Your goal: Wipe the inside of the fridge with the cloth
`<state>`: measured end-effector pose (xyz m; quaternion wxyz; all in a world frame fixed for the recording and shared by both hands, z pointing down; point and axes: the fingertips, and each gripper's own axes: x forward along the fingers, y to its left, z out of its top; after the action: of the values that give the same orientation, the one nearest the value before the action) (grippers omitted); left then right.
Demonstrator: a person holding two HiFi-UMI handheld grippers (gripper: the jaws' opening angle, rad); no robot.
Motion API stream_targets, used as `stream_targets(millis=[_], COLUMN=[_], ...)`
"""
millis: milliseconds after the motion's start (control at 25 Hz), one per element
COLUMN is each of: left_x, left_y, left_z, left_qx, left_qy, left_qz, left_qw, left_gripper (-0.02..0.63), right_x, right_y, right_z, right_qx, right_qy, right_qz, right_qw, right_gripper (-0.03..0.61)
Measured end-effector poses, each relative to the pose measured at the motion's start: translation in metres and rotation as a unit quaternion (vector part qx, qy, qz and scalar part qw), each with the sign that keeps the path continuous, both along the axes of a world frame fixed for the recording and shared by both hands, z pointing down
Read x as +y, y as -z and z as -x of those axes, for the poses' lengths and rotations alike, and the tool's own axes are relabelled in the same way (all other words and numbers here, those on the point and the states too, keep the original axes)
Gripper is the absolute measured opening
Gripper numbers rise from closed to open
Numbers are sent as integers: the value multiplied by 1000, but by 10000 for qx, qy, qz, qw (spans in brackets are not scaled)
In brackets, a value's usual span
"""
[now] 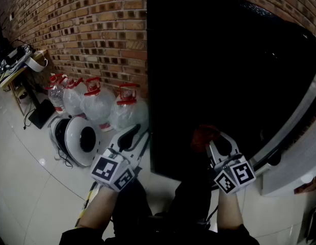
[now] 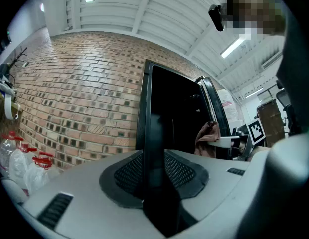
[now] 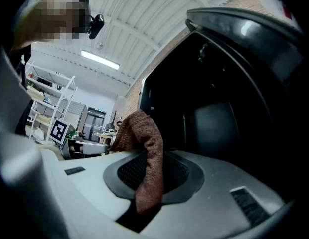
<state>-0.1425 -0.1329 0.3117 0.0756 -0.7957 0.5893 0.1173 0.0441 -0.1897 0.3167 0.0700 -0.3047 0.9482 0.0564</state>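
1. Brick wall (image 1: 91,29), reddish and rough, stands well to the left of the left jaws. Clear plastic jugs (image 1: 97,106) with red caps and handles are lined up at its foot. I cannot tell whether they hold anything.
2. A round white drum (image 1: 81,139) with a dark hub lies just beside the jugs, left of the left jaws.
3. The floor (image 1: 25,188) is pale glossy tile that catches the light, and it spreads below both grippers.
4. The left gripper (image 2: 153,163) has a grey-white shell and black mesh pads. Its jaws are closed on the left front edge of the fridge (image 1: 158,86), a thin, glossy black panel that rises straight up from between the pads.
5. The fridge is tall, black and open, directly ahead of both pairs of jaws. Its inside is too dark to show any contents.
6. The cloth (image 3: 147,153) is reddish-brown with a nubbly knitted texture, and the jaws of the right gripper (image 3: 150,180) are clamped on it. One bunch stands up above the pads and a tail hangs back through the gap. It is held low in front of the fridge opening.
7. The door (image 1: 285,147) is swung open to the right of the right jaws, and its edge is trimmed in smooth pale grey.
8. The ceiling (image 2: 159,14) overhead is white and ribbed, with a strip light (image 3: 99,59). White shelves (image 3: 45,103) stand far off to the left of the right jaws.
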Motion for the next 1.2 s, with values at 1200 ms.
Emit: stream_targets(millis=[1200], left_x=[-64], left_y=[83], left_z=[-11], left_qx=[-470], left_qy=[-378], left_qz=[-343], left_qw=[9976], left_gripper=[222], right_x=[-47], right_y=[240], right_z=[121], right_qx=[-577], right_qy=[951], right_qz=[-987], right_qw=[9889], right_gripper=[75])
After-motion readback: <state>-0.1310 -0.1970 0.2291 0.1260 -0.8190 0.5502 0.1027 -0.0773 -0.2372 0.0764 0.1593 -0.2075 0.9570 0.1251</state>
